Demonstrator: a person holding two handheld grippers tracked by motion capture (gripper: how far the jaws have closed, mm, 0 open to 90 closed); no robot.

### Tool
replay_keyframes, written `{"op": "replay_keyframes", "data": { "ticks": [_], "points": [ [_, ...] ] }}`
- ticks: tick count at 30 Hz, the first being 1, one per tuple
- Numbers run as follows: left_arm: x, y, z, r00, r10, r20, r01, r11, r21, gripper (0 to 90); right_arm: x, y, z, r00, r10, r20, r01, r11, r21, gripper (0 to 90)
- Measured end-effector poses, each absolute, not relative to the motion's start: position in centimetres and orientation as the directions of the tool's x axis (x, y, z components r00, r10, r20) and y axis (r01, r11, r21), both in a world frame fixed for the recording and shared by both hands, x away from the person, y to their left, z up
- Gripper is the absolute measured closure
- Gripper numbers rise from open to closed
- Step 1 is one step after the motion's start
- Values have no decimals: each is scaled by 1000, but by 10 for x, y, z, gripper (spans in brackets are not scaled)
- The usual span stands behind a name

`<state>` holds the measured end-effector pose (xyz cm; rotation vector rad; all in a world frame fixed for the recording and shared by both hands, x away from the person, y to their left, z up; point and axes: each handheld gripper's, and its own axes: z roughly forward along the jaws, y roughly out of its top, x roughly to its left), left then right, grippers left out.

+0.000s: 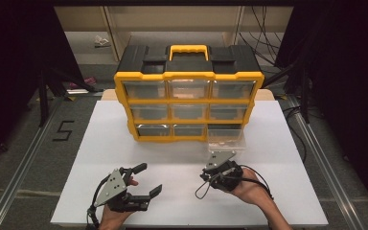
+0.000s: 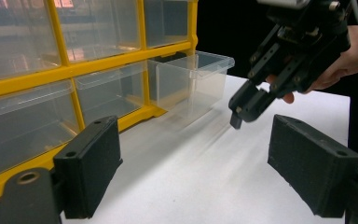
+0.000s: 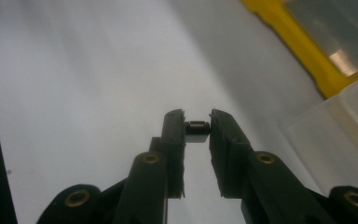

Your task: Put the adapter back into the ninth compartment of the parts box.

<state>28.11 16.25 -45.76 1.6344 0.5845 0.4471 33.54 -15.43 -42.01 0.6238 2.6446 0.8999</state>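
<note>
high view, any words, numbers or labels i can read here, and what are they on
"5": a black numeral marked on the grey floor, left of the white table.
The yellow organizer and its clear drawers show no readable label.
The hand-held grippers carry no legible text.

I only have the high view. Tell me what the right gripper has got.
Observer: The right gripper is shut on a small dark part, pinched between its fingertips, above the table.
Operator: Give me the left one.
Observer: The left gripper is open, its fingers wide apart with nothing between them.
Operator: Say where the pulled-out drawer sits.
Observer: The clear drawer sticks out of the bottom row of the yellow organizer, at its end nearest the right gripper; I cannot tell whether anything lies inside.
</note>
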Motion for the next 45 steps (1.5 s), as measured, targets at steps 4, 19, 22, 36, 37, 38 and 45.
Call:
{"op": "replay_keyframes", "data": {
  "ticks": [4,19,22,36,37,38,45],
  "points": [
    [281,163,-458,794,607,-40,119,-90,989,167,335,-157,-414,-849,515,-121,309,669,677,764],
    [281,163,-458,793,608,-39,117,-89,989,167,335,-169,-399,-791,597,-134,287,556,780,764],
    [281,162,-458,792,609,-39,117,-89,989,167,335,-171,-397,-782,608,-135,288,545,787,764],
    [281,163,-458,791,611,-39,116,-87,989,168,343,-181,-381,-739,659,-140,268,478,836,764],
    [281,163,-458,791,610,-39,116,-87,990,167,343,-181,-381,-736,663,-138,269,473,839,764],
    [281,163,-458,791,610,-39,115,-86,990,168,344,-182,-380,-734,665,-138,268,471,841,764],
    [281,162,-458,791,610,-38,115,-87,990,168,348,-184,-378,-717,684,-134,266,446,855,765]
  ]
}}
